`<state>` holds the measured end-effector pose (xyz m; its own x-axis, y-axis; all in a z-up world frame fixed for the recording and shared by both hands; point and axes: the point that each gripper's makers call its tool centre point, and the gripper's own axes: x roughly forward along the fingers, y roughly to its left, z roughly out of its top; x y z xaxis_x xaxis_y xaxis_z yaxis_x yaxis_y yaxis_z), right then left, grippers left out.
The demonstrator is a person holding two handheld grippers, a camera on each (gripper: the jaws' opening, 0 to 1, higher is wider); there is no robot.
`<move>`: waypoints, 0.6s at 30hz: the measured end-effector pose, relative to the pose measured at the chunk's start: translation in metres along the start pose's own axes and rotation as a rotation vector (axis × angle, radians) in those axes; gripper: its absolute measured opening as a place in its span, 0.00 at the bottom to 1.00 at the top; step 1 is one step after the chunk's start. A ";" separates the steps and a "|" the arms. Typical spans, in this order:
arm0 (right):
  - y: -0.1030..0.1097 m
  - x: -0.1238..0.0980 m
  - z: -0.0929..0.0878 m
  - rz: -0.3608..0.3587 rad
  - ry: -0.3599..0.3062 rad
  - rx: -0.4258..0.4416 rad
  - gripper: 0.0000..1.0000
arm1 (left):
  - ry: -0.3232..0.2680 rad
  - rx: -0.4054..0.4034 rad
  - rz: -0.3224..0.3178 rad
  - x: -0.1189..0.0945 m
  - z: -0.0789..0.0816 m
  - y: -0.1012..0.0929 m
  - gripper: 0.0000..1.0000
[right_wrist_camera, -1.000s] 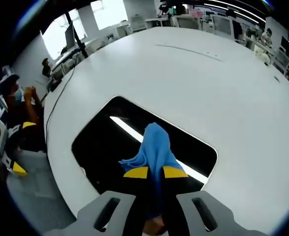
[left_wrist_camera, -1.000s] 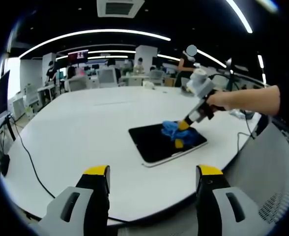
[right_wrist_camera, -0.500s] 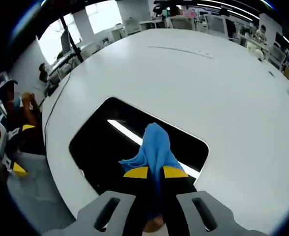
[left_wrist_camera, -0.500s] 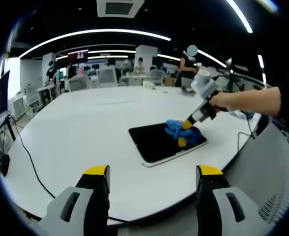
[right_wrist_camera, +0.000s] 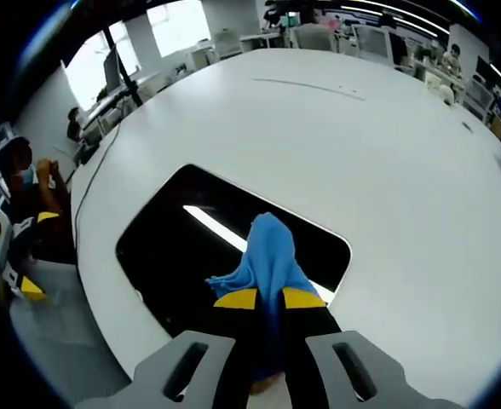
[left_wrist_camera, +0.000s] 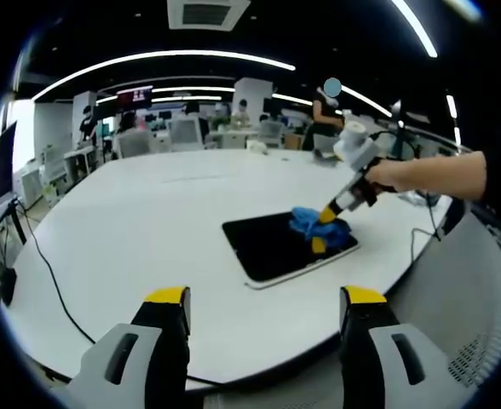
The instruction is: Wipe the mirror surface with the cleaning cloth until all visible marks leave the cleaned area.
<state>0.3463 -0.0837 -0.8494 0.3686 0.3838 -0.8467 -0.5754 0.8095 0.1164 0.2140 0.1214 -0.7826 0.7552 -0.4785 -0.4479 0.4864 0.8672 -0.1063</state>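
A dark rectangular mirror [left_wrist_camera: 280, 246] [right_wrist_camera: 182, 247] lies flat on the white table. A blue cleaning cloth [left_wrist_camera: 319, 224] [right_wrist_camera: 269, 252] rests on the mirror's right end, and my right gripper [left_wrist_camera: 323, 230] [right_wrist_camera: 269, 298] is shut on it, pressing it against the glass. A person's hand holds that gripper from the right in the left gripper view. My left gripper [left_wrist_camera: 266, 296] stands open near the table's front edge, well short of the mirror, with nothing between its yellow-tipped fingers [left_wrist_camera: 167, 297].
The big white oval table [left_wrist_camera: 148, 221] [right_wrist_camera: 387, 153] has a black cable [left_wrist_camera: 50, 277] running off its left side. Desks, chairs and people stand in the office behind. A person sits by the table's edge [right_wrist_camera: 25, 183] in the right gripper view.
My right gripper has dragged the blue cloth a little further toward the mirror's right end. The left gripper has stayed still.
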 end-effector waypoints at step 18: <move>-0.013 -0.007 -0.008 -0.018 -0.008 0.030 0.04 | 0.023 0.018 -0.047 0.001 -0.002 -0.008 0.81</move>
<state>0.3452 -0.1003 -0.8493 0.3847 0.3731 -0.8443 -0.5470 0.8289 0.1170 0.2101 0.1139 -0.7842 0.7210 -0.5156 -0.4628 0.5297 0.8408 -0.1116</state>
